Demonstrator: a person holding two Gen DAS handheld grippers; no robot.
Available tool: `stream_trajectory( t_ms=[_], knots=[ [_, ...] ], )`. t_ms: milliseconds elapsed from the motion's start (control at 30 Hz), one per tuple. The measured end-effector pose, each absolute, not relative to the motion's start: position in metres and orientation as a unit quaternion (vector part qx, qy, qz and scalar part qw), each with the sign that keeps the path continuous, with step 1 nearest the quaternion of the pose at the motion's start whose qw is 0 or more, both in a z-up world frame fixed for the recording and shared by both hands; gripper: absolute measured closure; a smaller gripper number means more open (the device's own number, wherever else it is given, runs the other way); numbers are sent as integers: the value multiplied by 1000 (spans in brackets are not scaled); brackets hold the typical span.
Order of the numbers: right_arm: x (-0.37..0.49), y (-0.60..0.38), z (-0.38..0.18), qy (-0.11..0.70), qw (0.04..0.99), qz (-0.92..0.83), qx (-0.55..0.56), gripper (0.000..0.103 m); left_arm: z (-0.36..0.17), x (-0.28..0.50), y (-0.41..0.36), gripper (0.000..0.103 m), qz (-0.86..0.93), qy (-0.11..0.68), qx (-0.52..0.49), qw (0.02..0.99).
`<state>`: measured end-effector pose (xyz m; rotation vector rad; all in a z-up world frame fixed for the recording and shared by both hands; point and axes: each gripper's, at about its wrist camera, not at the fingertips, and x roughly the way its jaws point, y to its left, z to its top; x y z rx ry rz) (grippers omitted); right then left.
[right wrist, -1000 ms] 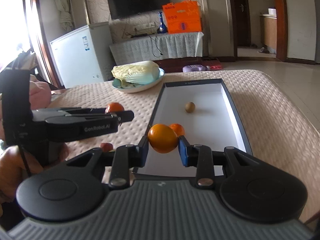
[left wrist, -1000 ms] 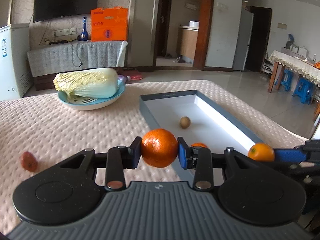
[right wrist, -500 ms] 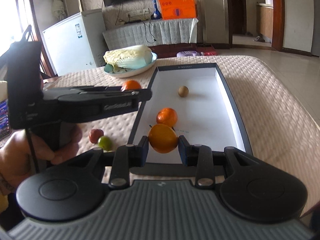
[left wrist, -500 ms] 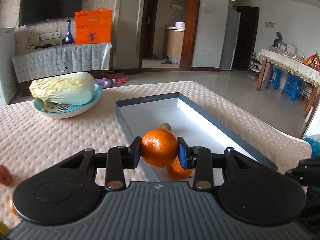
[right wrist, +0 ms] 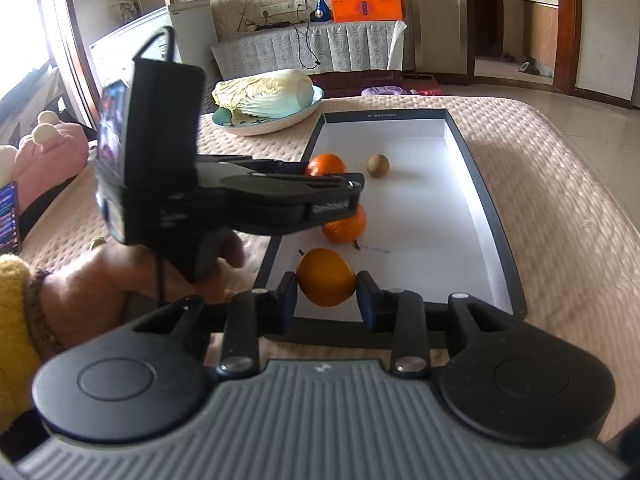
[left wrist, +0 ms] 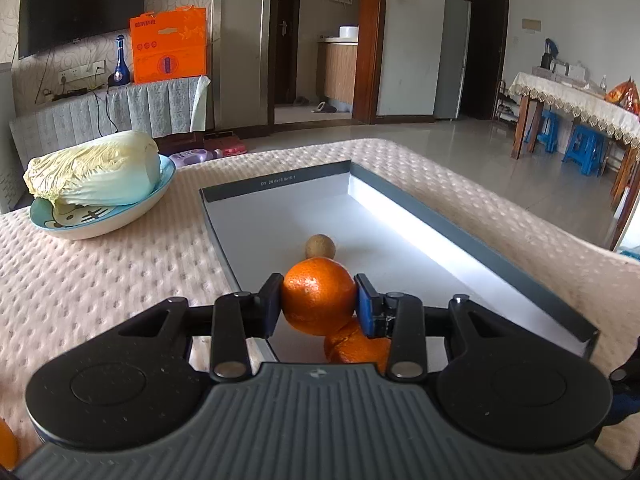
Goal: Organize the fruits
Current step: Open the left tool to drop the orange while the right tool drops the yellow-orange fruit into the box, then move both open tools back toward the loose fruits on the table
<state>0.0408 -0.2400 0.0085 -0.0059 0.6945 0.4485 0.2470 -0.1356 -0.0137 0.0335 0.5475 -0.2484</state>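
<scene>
**Two oranges held over the near end of the box**

The box is the landmark: a long, shallow, white-floored tray with a dark rim, lying on the quilted beige cover. Its long axis runs away from both cameras, the short far wall toward the room.

The left gripper holds an orange above the box's near left part, just inside the left rim. Its jaws are easing apart, though both pads still touch the fruit's sides. The orange is near round, so no long axis can be told; a small dimple faces up and toward the camera.

Directly below it, on the box floor, lies a second orange, partly hidden by the right finger. In the right wrist view the same fruit sits under the left gripper's fingers.

The right gripper is narrowly closed on a smoother, yellower orange, held over the box's near wall. This one is slightly oval, its longer axis lying across the box, from pad to pad.

Farther along the box floor, about midway, rests a small brown round fruit.

Beyond the box's far left corner stands a blue bowl carrying a cabbage, its length lying across the view.

A hand with a yellow cuff grips the left tool, left of the box.
</scene>
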Motion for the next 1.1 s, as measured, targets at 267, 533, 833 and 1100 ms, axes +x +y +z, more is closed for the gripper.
stream_trajectory(
  t_ms=[267, 533, 833, 1100],
  knots=[
    [62, -242, 3, 340, 921, 189, -1, 68, -3, 239, -128, 29, -127, 240, -6, 962],
    [81, -242, 1, 340, 928, 154, 3, 68, 28, 200, -106, 29, -106, 221, -39, 969],
    [99, -246, -6, 349, 930, 114, 15, 67, 51, 127, -74, 29, -69, 223, -31, 972],
    [91, -249, 2, 314, 943, 109, 23, 55, 52, 66, -37, 29, -23, 234, -23, 972]
  ],
)
